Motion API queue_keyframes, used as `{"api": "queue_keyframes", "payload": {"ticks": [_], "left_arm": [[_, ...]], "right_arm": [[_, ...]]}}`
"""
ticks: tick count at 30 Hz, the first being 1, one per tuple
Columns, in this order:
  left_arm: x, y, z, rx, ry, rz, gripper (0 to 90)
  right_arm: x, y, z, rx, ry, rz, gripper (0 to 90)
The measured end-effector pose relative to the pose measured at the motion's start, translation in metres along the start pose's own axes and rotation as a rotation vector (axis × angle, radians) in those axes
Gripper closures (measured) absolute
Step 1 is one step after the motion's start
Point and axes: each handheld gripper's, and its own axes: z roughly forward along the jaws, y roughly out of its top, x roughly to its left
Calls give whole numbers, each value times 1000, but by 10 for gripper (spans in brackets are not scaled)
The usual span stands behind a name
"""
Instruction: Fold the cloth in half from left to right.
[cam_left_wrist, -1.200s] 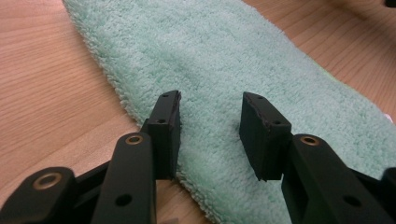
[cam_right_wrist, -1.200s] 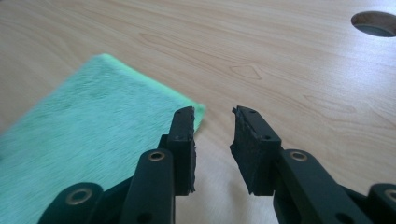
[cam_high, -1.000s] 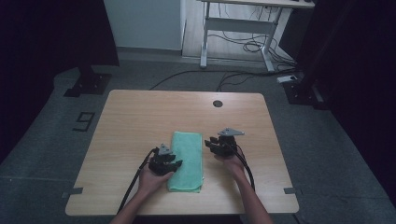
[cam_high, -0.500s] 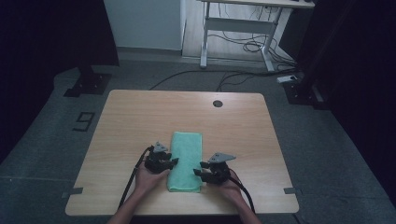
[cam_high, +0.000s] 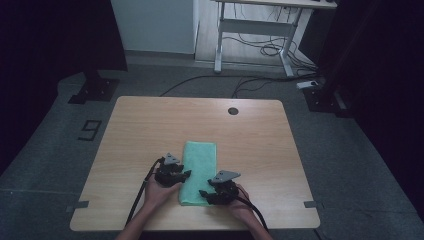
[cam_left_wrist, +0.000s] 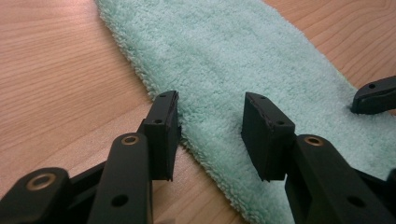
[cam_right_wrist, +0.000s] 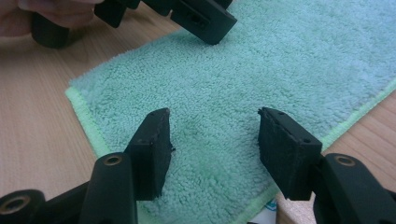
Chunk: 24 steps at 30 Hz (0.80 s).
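We count one towel (cam_high: 199, 172), two grippers and two hands on one wooden table (cam_high: 150, 120). The towel is a long, fluffy mint-green rectangle lying flat near the table's front edge. At the towel's left edge, the left gripper (cam_high: 184, 175) has its jaws spread, one over bare wood, one over the pile (cam_left_wrist: 224, 70). At the towel's near right corner, the right gripper (cam_high: 204, 193) is likewise spread, empty, above the cloth (cam_right_wrist: 280, 60). The right gripper view reveals a stitched lighter hem; the high view adds a round hole (cam_high: 233, 111) beyond the towel.
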Motion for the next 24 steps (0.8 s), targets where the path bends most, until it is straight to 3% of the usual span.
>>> {"api": "queue_keyframes", "payload": {"ticks": [5, 18, 22, 24], "left_arm": [[-1, -1, 0, 0, -13, -2, 559], [-15, 2, 6, 6, -47, 10, 557], [-14, 3, 4, 5, -50, 5, 549], [-11, 5, -1, -20, -50, -12, 546]], "right_arm": [[5, 1, 1, 25, -42, -54, 460], [-2, -12, -16, 19, -40, -29, 461], [-5, -15, -20, 7, -20, -5, 461], [-8, -14, -22, -6, -18, 3, 459]]}}
